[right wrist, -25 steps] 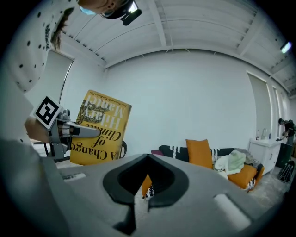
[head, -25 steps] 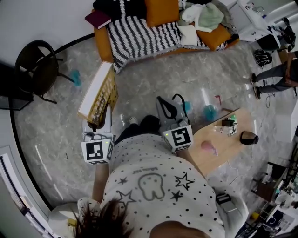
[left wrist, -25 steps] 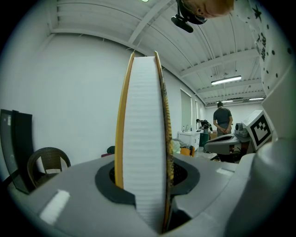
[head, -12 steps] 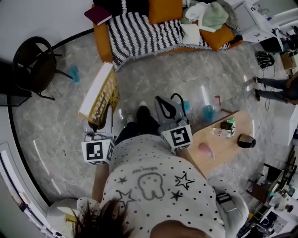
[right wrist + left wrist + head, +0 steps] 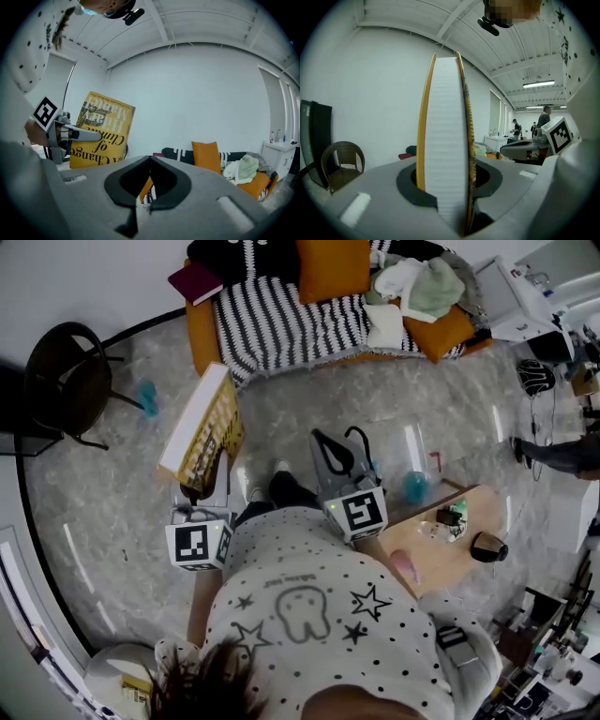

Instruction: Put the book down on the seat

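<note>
A thick book with a yellow cover stands upright, and my left gripper is shut on its lower edge. The left gripper view shows its white page block clamped between the jaws of the left gripper. My right gripper is beside it, shut and holding nothing. From the right gripper I see the book's cover at left. The sofa seat with its striped blanket lies ahead across open floor, also visible as the sofa in the right gripper view.
A maroon book lies on the sofa's left arm. Orange cushions and a heap of clothes fill its right part. A black chair stands left, a low wooden table right, a person far right.
Both grippers and the book have been carried forward across the floor toward the sofa. The low table has slid down and left in the head view. The grip on the book is unchanged.
</note>
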`<state>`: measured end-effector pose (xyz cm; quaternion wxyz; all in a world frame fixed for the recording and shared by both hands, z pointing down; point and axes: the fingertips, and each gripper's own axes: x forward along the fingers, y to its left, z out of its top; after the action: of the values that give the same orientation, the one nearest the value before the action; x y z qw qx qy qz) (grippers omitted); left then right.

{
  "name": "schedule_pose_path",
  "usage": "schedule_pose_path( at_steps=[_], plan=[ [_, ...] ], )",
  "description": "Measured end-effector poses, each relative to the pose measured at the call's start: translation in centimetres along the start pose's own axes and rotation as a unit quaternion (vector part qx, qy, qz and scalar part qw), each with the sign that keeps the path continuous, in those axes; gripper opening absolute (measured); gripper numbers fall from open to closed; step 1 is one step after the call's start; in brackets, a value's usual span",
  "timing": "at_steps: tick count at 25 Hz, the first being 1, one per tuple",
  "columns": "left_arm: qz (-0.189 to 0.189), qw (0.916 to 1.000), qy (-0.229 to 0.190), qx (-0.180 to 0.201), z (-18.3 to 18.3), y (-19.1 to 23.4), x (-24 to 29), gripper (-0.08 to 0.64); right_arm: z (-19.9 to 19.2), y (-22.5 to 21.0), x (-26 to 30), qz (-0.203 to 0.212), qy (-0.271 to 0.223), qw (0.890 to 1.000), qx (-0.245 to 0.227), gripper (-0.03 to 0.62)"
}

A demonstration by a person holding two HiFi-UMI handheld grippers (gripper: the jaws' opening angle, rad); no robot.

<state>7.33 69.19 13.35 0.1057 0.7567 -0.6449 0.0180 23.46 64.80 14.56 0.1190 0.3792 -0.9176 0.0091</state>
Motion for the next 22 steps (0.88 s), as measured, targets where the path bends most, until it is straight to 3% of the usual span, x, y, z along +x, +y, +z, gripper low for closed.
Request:
schedule_pose_path(
  at_steps=[13,22],
  plan=[
    [0.033,0.9994,-0.008,-0.003,0.3,-0.5,4.6,0.146,-0.8,-5.3,1.8,0.012,0.003,1.0,-0.002,0.002],
    [0.035,0.9994,0.0,-0.007,-0.1,-0.6,6.1,0.146,-1.6,-6.7,2.2,0.01,0.018,1.0,0.006,0.002]
  ],
)
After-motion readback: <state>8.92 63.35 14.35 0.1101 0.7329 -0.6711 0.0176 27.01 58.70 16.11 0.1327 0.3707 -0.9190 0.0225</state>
